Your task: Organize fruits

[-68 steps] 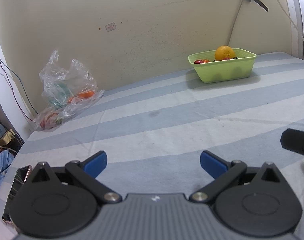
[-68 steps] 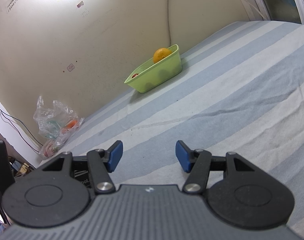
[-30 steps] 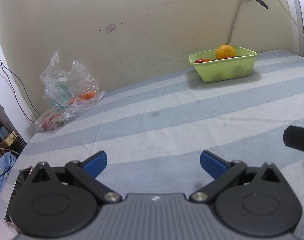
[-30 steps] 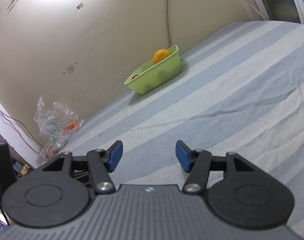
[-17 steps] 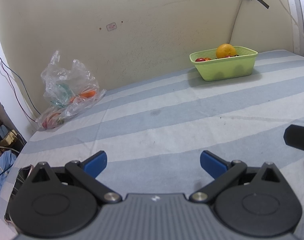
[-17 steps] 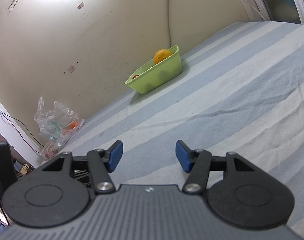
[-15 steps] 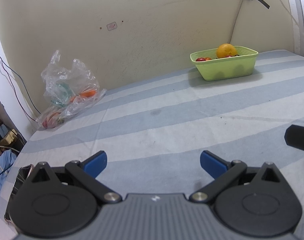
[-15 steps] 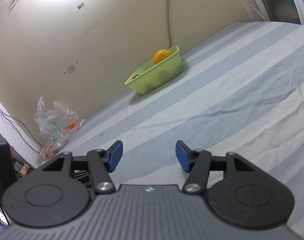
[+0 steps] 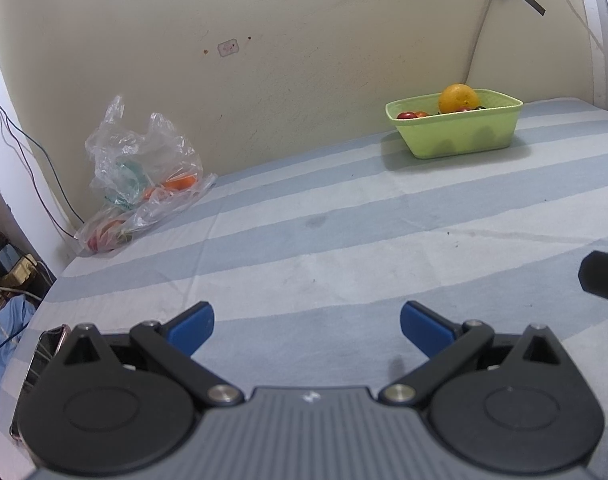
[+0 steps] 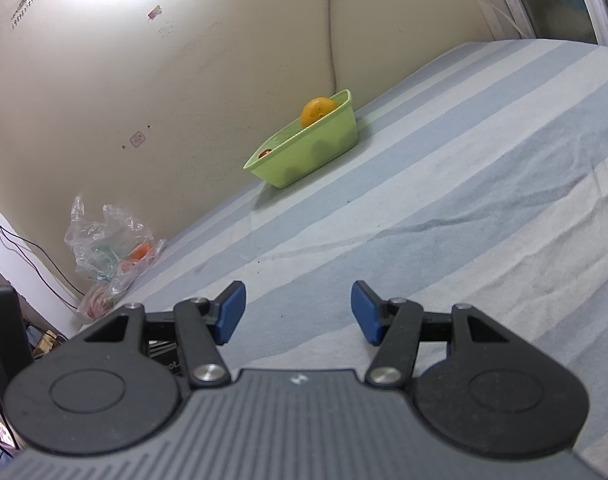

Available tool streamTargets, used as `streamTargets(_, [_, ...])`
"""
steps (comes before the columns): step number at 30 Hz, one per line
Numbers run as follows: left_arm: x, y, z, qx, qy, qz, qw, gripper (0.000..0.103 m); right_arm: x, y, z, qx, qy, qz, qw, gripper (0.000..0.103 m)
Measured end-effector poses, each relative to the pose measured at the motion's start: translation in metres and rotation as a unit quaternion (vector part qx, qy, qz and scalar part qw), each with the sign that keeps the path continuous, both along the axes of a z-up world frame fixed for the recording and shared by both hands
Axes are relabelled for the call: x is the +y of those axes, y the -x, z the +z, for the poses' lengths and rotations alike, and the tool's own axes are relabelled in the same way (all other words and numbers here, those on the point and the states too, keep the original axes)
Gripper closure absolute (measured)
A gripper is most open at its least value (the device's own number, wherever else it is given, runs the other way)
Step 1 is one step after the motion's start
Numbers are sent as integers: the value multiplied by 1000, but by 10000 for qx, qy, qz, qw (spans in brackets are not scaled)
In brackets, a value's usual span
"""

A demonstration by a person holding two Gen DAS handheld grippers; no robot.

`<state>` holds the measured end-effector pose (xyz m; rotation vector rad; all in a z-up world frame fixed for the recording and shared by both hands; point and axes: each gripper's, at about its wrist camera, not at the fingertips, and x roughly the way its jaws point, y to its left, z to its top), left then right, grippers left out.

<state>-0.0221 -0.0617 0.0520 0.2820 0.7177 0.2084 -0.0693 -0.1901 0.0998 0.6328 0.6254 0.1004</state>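
1. Clear plastic bag with orange and red contents, at 10 o'clock against the wall, on the striped sheet.
2. Left gripper: blue pads spread wide, nothing between them, above the sheet.
3. Green basket at 1 o'clock near the wall, holding 1 orange and small red fruits.
4. Right gripper: pads spread, empty; basket at 12 o'clock, well apart.

Orange in green basket beyond wide-apart left hand-held gripper fingers.
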Motion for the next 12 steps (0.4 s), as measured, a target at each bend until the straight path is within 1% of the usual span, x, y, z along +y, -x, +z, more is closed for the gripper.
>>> streamTargets(6, [-2, -3, 2, -32, 61, -23, 10000, 0, 1, 1, 1, -33, 38, -45, 10000, 42])
streamTargets(10, [-12, -8, 9, 20, 284, -396, 9988, 0, -7, -4, 5, -116, 119, -67, 9998, 42])
streamTargets(12, [-19, -12, 13, 2, 320, -579, 9978, 0, -15, -10, 9, -173, 265, -91, 9995, 41])
